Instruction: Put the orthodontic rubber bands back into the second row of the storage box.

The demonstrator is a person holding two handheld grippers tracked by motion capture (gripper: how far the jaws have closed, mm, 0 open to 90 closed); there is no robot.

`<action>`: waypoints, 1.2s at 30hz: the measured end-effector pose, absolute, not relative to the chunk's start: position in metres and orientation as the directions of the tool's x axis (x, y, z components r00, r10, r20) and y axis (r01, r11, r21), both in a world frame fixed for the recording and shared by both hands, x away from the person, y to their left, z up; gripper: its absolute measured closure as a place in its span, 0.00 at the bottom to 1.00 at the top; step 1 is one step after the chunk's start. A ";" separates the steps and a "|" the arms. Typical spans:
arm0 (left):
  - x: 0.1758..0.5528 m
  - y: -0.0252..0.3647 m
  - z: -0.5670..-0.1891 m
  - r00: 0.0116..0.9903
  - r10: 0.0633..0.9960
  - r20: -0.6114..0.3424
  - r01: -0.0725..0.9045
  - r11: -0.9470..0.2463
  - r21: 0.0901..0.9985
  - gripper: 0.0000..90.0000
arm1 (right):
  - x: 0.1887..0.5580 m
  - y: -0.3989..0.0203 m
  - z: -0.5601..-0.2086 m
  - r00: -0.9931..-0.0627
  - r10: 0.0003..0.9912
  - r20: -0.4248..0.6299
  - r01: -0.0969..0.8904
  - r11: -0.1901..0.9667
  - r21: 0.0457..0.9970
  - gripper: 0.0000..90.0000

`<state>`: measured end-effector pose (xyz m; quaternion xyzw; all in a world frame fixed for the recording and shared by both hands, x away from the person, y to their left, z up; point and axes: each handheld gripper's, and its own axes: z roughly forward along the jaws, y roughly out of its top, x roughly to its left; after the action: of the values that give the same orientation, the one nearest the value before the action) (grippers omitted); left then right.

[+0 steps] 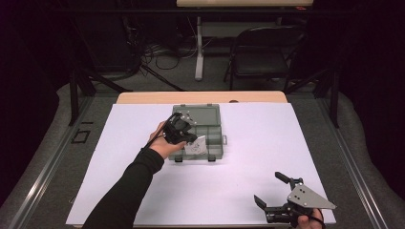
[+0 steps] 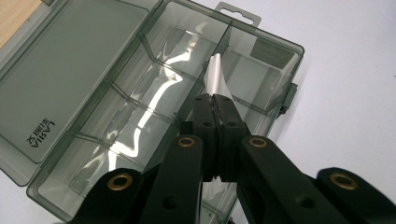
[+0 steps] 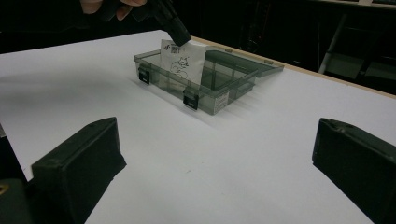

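Note:
A grey see-through compartment box [image 1: 216, 125] lies open on the white sheet, its lid [image 1: 197, 113] folded back flat on the far side. My left gripper [image 1: 192, 139] hangs over the box and is shut on a small white packet [image 1: 197, 146] with a black drawing. In the left gripper view the pads [image 2: 205, 112] pinch the packet [image 2: 217, 74] over a compartment of the box [image 2: 276, 41] near the end with the hang tab. In the right gripper view the packet [image 3: 182, 63] stands upright with its lower edge behind the latched front wall of the box [image 3: 209, 96]. My right gripper [image 1: 268, 188] rests open by the front right corner.
The white sheet [image 1: 267, 143] covers a wooden table whose far edge [image 1: 143, 97] shows behind the box. A black folding chair [image 1: 262, 52] and a desk leg [image 1: 198, 47] stand on the floor beyond. Metal rails run along both sides of the table.

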<state>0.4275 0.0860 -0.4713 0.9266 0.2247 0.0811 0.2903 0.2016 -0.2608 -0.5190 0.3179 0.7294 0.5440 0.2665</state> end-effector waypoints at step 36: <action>0.429 0.096 -0.461 0.803 0.592 0.072 0.435 -0.664 0.609 0.53 | 0.202 -0.261 -0.519 -0.654 0.755 -0.044 0.173 0.207 0.963 0.01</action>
<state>0.4285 0.0960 -0.4614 0.9022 0.2845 0.1333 0.2954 0.2019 -0.2609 -0.5192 0.3181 0.7293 0.5435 0.2675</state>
